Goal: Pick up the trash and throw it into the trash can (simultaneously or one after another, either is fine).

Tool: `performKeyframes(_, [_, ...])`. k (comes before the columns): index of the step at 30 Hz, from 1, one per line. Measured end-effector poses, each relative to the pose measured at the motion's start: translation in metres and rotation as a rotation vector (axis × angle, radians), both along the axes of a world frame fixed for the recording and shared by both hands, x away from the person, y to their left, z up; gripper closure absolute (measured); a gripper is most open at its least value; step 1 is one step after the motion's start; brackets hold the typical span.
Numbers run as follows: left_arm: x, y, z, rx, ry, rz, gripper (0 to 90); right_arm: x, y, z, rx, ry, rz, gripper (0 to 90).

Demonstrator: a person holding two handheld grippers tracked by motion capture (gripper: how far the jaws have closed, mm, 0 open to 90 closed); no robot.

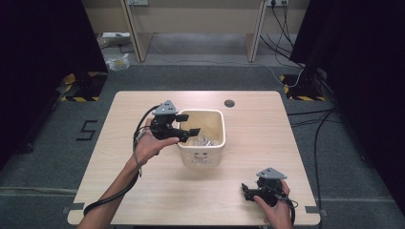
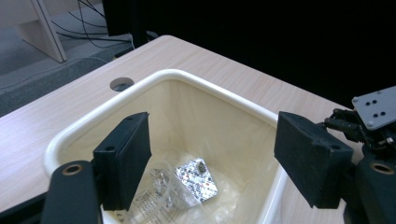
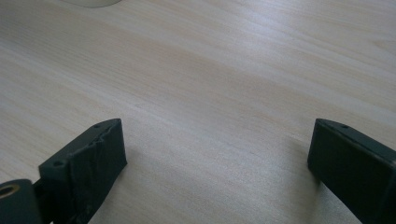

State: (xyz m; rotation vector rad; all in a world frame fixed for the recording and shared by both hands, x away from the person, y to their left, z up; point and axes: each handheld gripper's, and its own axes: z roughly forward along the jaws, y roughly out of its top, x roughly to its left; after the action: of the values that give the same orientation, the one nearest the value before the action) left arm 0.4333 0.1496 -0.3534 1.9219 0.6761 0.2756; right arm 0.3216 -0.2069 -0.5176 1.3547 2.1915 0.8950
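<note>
With the left gripper held over the cream bin, jaws spread and nothing between them, the foil blister pack lies at the bin's bottom among clear wrappers. To finish the drop cleanly, lift straight up clear of the rim before swinging away. Right gripper rests released and empty, low on the table near the front edge.
</note>
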Motion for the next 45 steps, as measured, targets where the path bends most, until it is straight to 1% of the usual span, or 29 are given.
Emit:
performKeyframes(7, [0.0,0.014,0.001,-0.018,0.003,0.027,22.0,0.0,0.0,0.0,-0.001,0.001,0.0,4.7])
performKeyframes(12, [-0.003,0.027,0.0,-0.042,0.0,0.052,21.1,0.0,0.0,0.0,0.0,0.0,0.0,4.6])
performKeyframes(17, [-0.007,0.039,-0.003,-0.039,0.001,0.069,21.0,0.0,0.0,0.0,0.0,0.001,-0.001,4.6])
performKeyframes(18, [-0.008,0.044,-0.004,-0.044,0.001,0.077,21.0,0.0,0.0,0.0,0.001,0.001,-0.001,4.6])
performKeyframes(19, [-0.008,0.044,-0.004,-0.044,0.001,0.077,21.0,0.0,0.0,0.0,0.001,0.001,-0.001,4.6])
performKeyframes(20, [-0.008,0.046,-0.005,-0.05,0.0,0.083,21.0,0.0,0.0,0.0,0.001,-0.001,0.0,4.6])
performKeyframes(30, [-0.011,0.066,-0.008,-0.056,-0.004,0.119,21.0,0.0,0.0,0.0,0.001,0.001,-0.001,4.6])
performKeyframes(38, [-0.013,0.081,-0.016,-0.06,0.004,0.149,20.9,0.0,0.0,0.0,0.001,0.001,-0.001,4.6])
performKeyframes(45, [-0.016,0.091,-0.028,-0.067,0.013,0.179,21.0,0.0,0.0,0.0,0.001,0.0,-0.001,4.6])
